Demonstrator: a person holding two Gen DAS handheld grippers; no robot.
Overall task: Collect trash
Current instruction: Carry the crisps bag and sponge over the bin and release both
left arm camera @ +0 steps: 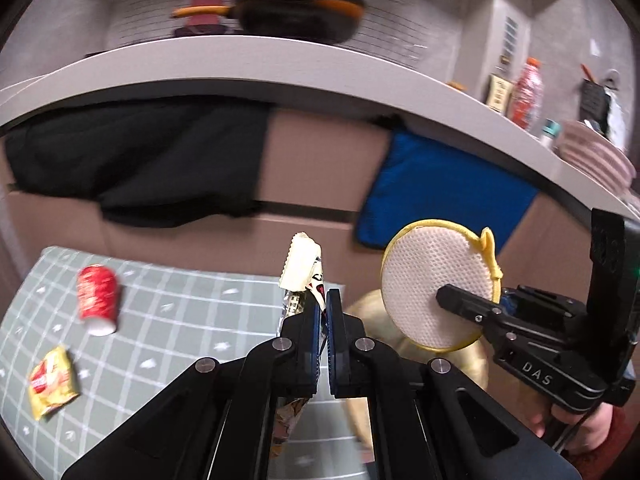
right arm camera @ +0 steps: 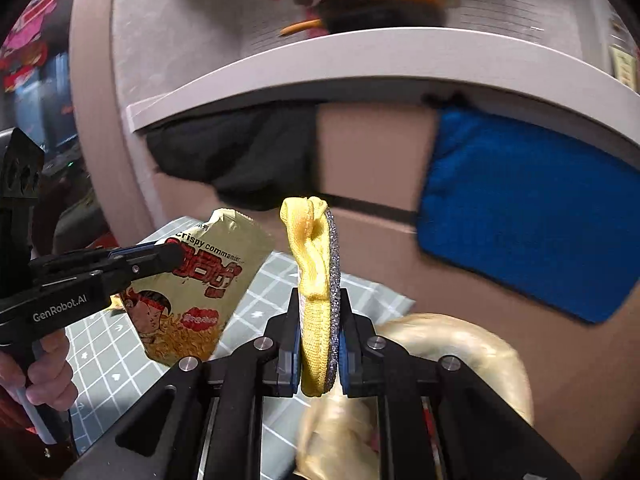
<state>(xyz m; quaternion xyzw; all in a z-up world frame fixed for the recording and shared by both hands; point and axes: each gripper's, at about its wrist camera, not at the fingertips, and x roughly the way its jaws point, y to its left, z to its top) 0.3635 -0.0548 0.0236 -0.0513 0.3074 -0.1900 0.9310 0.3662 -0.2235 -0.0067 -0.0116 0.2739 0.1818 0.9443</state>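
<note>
Carrying two pieces of trash at once, I am in the transport step, with both loads lifted clear of the mat. My left tongs (left arm camera: pixel 324 320) are clenched on a crinkled gold snack wrapper printed with a cartoon face (right arm camera: pixel 196 292); it stands upright between the pads, its serrated top edge poking above the tips. My right tongs (right arm camera: pixel 318 344) are clamped on a round yellow-rimmed scrubbing pad with a white mesh face (left arm camera: pixel 436 284), held edge-on, its sparkly silver backing against the right pad. The two loads hang near each other, not touching.

Just below and beyond my right tongs lies a crumpled shiny gold bag (right arm camera: pixel 460 344), which I take to be the place for the trash, though blur keeps me from seeing its mouth. Far to the left of my left tongs, a red paper cup on its side (left arm camera: pixel 97 304) and a small yellow and red sachet (left arm camera: pixel 52 380) lie on the grey-green grid-patterned mat (left arm camera: pixel 180 320), well apart from both tongs.

The next move calls for bringing each load over the bag's opening before I let go. The wrapper is light and may flutter, so a low release seems wise. The cup and sachet are not yet collected.
</note>
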